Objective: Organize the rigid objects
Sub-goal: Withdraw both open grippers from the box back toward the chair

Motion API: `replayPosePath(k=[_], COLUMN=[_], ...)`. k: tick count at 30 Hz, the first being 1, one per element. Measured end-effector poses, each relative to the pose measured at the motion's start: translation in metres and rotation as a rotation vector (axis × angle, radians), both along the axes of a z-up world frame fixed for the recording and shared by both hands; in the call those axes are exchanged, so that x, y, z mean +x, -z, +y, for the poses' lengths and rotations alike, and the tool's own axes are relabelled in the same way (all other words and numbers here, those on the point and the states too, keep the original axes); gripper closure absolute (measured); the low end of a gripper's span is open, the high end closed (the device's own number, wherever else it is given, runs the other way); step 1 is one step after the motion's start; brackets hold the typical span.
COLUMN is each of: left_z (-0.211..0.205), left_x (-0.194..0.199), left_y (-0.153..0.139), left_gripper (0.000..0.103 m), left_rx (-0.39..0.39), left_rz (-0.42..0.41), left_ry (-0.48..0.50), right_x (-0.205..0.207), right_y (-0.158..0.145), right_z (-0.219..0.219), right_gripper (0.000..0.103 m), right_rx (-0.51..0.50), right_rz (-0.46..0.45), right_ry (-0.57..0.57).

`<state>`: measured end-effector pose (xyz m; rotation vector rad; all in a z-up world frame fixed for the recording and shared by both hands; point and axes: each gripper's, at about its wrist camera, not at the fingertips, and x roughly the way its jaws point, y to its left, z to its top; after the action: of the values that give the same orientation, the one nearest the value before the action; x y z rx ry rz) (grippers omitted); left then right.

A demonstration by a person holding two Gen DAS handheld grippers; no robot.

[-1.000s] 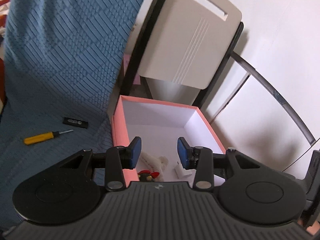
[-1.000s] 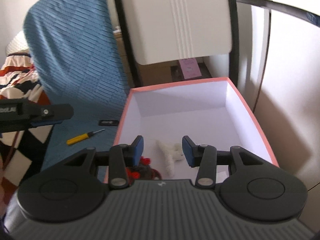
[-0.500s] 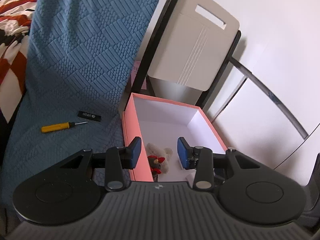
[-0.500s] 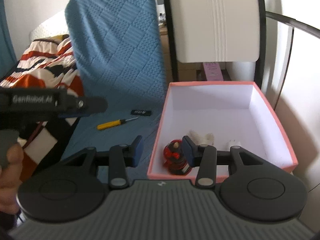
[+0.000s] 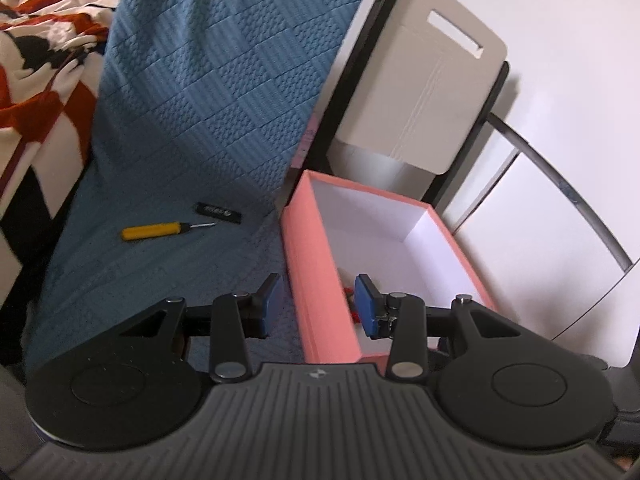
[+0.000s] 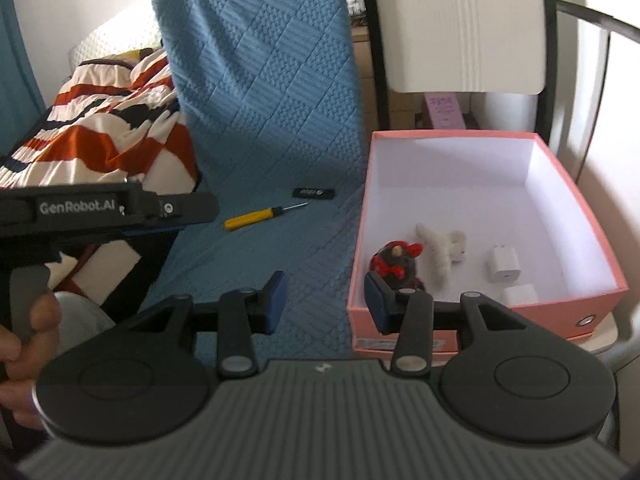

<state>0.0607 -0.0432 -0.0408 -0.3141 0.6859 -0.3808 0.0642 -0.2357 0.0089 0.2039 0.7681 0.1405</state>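
Observation:
A pink box [image 6: 560, 168] [image 5: 316, 264] with a white inside stands on the right of the blue quilted cover. In it lie a dark toy with red bows [image 6: 394, 262], a cream hair claw [image 6: 436, 246] and two white chargers [image 6: 502, 266]. A yellow screwdriver [image 6: 256, 218] [image 5: 160, 231] and a small black stick [image 6: 314, 193] [image 5: 219, 213] lie on the cover left of the box. My left gripper [image 5: 318, 306] is open and empty over the box's near left wall. My right gripper [image 6: 326, 298] is open and empty before the box's near left corner.
The blue quilted cover [image 6: 256, 92] runs up a backrest behind. A striped orange, white and black blanket [image 6: 100, 120] lies on the left. A white chair back [image 6: 464, 24] with a black frame stands behind the box. The left hand-held unit [image 6: 100, 208] shows at the left.
Both grippers have pulled back and up from the box, still open. The screwdriver, black stick and striped blanket have come further into view.

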Motion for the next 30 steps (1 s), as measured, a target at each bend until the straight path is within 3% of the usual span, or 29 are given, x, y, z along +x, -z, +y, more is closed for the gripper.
replayPosePath(k=[9,18,21,26,30], left_z=[0.023,0.045,0.057,0.076,0.082], left_x=[0.036,0.095,0.113,0.141,0.157], left_y=[0.030,0.079,0.097,0.115,0.119], left_gripper=[0.057,0.057,0.057,0.053,0.043], left_rx=[0.024,0.218,0.220,0.143,0.194], left_rz=[0.018,0.013,0.032,0.096,0.091], left_ry=[-0.024,-0.069,-0.094,-0.123,-0.139], right_x=[0.022,0.072,0.090,0.125,0.149], right_y=[0.017,0.049,0.061,0.080,0.089], right_z=[0.011,0.022,0.028,0.044,0.053], right_gripper=[0.057,0.057,0.057,0.057,0.057], right_rx=[0.000,-0.028,-0.031,-0.030,-0.048], right_rz=[0.000,0.020,0.033,0.025,0.003], right_ry=[-0.003,-0.019,-0.031,-0.059,-0.075])
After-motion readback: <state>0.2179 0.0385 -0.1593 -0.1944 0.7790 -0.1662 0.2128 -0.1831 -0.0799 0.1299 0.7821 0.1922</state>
